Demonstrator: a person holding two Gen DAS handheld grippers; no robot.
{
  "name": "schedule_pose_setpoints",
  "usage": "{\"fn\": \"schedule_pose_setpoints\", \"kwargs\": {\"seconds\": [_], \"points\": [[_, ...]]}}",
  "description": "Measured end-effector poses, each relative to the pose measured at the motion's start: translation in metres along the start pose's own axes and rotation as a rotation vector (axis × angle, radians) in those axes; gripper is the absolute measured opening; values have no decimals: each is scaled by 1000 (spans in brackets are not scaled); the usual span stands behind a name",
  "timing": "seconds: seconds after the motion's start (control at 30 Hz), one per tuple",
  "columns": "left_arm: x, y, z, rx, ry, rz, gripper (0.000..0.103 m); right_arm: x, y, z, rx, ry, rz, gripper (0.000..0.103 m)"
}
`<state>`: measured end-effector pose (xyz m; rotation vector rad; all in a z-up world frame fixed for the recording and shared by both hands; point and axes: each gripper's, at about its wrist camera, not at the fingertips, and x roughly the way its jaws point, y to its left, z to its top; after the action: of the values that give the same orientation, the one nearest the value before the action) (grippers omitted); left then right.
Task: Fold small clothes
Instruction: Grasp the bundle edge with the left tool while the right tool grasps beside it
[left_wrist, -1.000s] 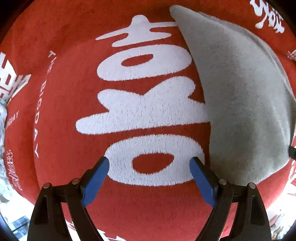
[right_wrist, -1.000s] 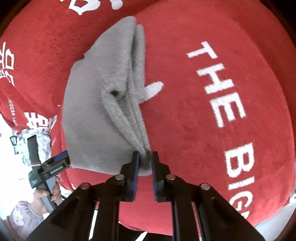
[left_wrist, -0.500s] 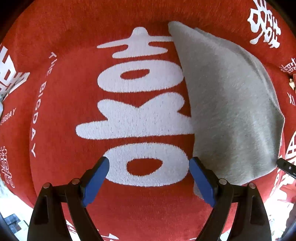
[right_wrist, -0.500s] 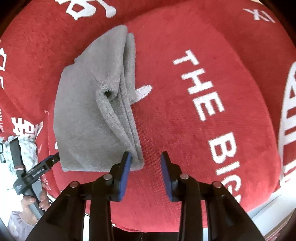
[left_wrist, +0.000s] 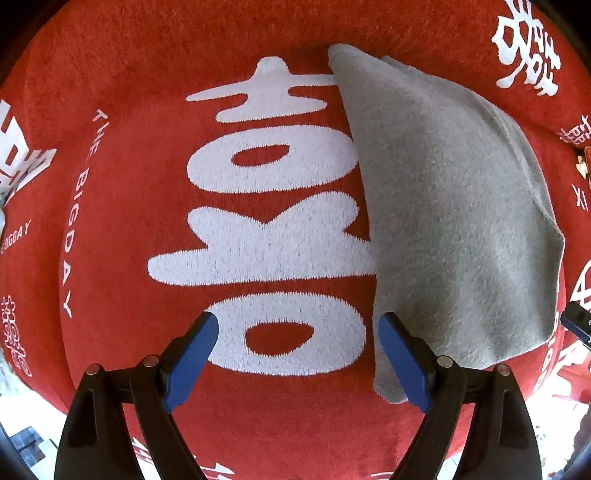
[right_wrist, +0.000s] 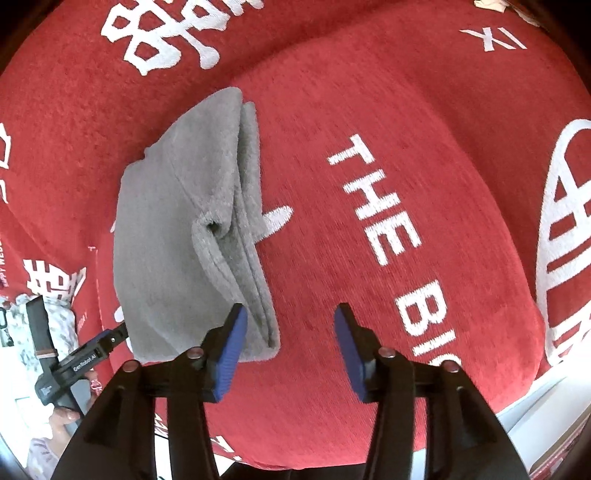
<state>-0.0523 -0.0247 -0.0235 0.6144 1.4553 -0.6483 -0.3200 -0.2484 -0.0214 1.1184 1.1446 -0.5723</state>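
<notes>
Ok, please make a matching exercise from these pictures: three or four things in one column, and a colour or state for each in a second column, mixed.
Column 1:
1. grey cloth
2. red blanket
3. left claw
4. lettering

Column 2:
a. white
b. folded, lying flat
c. wide open, holding nothing
d. spread under everything

Pairs: 1-b, 2-d, 3-c, 4-a
</notes>
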Motion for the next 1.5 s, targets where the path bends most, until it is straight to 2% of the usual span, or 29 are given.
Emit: {"fn": "schedule_pose_setpoints", "kwargs": {"seconds": [0.13,0.17,0.37,0.5,0.63,0.7,0.83,0.93,1.07,1.17,1.37,1.5], "points": [[2,-1,3,0,1,-14,91,0,3,6,-14,-10,7,62],[3,0,5,-6,3,-19,103,0,4,7,-14,-12,10,65],[-2,-5,14,18,-15,-12,103,2,6,17,-14,-15,48,80],[-5,-4,25,15,-10,-26,103,4,9,27,-29,-6,67,80],[-4,7,39,-53,8,-46,103,7,9,39,-28,1,91,80],[-2,13,47,-70,20,-82,103,11,8,47,-26,11,109,80],[-2,22,64,-116,-5,-159,103,22,5,67,-16,35,171,80],[4,25,83,-158,-11,-307,103,38,1,84,1,70,257,80],[23,14,106,-147,10,-422,103,61,-1,100,13,121,351,80],[36,1,109,-109,32,-464,103,73,-2,108,14,154,430,80],[40,-18,110,-66,11,-501,103,86,14,118,-35,213,537,82],[45,-34,118,-48,2,-452,103,98,29,118,-75,223,561,82]]}}
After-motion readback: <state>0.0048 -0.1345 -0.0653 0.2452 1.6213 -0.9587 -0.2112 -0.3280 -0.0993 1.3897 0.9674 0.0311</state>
